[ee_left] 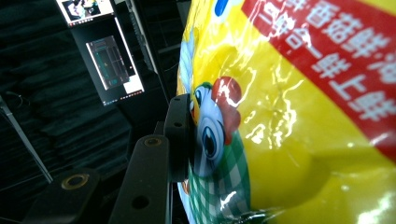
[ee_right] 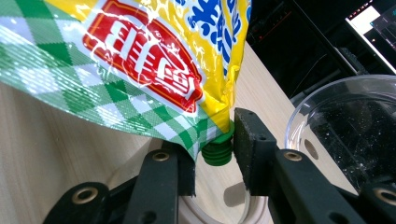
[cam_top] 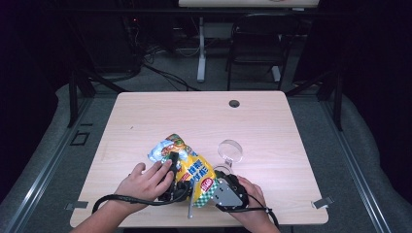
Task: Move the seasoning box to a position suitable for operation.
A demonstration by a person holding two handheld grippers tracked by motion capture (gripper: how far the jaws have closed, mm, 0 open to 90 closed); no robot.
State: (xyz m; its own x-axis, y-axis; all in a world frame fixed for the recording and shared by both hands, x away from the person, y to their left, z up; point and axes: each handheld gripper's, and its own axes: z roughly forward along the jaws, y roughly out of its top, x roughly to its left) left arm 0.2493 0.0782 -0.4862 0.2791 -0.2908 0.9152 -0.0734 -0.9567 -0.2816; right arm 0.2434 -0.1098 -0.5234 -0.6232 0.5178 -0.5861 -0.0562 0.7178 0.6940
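Observation:
A yellow pouch (cam_top: 192, 170) with a green-checked bottom and red label lies tilted near the table's front edge. My left gripper (cam_top: 173, 160) is shut on the pouch's left side. In the left gripper view its near finger (ee_left: 180, 135) presses the printed foil (ee_left: 289, 116), and the other finger is hidden behind the pouch. My right gripper (cam_top: 217, 180) comes in from the right, and its jaws close on the green screw spout (ee_right: 217, 150) at the pouch's lower corner (ee_right: 140, 60). A hand holds each gripper.
A clear glass bowl (cam_top: 230, 150) (ee_right: 345, 130) stands just beyond the right gripper. A thin grey utensil (cam_top: 189, 208) lies at the front edge. The wooden table (cam_top: 204, 116) has a cable hole (cam_top: 234, 103) at the back, with a chair (cam_top: 257, 43) beyond.

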